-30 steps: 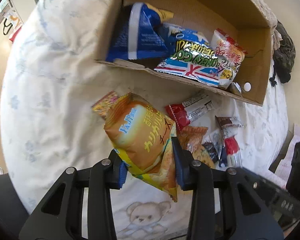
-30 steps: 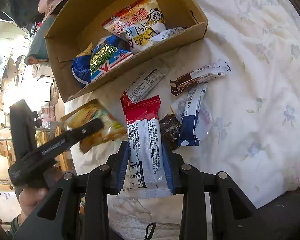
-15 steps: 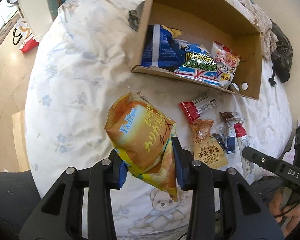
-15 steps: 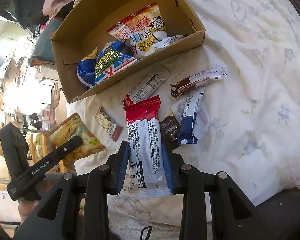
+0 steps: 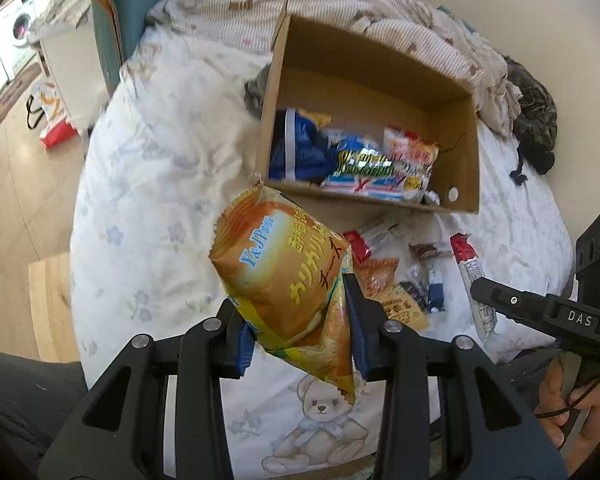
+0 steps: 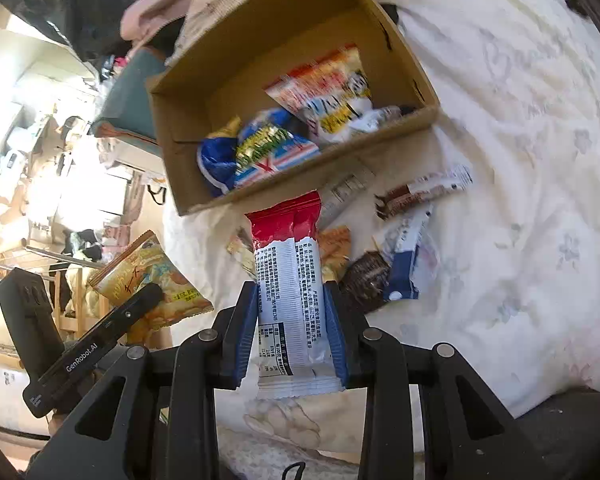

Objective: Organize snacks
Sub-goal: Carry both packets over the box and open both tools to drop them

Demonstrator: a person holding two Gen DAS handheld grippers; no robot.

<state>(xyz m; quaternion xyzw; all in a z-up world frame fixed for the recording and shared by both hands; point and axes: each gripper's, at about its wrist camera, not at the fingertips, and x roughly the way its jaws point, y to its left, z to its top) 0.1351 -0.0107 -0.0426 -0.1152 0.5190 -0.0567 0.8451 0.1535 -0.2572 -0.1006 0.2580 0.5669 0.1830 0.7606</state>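
Note:
My left gripper [image 5: 298, 312] is shut on an orange snack bag [image 5: 276, 276], held in the air above the bed, short of the cardboard box [image 5: 466, 168]. My right gripper [image 6: 292, 308] is shut on a red and white snack packet [image 6: 290, 280], also lifted above the bed. The box [image 6: 180, 152] holds a blue bag [image 5: 296, 148], a flag-print bag [image 5: 366, 172] and a red and white bag [image 5: 412, 152]. Several small snacks [image 6: 412, 196] lie loose on the sheet in front of the box. The left gripper and its orange bag [image 6: 148, 280] show at the lower left of the right wrist view.
The bed has a white floral sheet [image 5: 156, 184] with a teddy bear print near its front edge [image 5: 320, 412]. Striped bedding [image 5: 420, 28] and dark cloth [image 5: 534, 116] lie behind the box. Wooden floor [image 5: 8, 176] lies to the left of the bed.
Both grippers have risen and drawn back from the box with their snacks still held. The box looks smaller and more of the bed and room shows.

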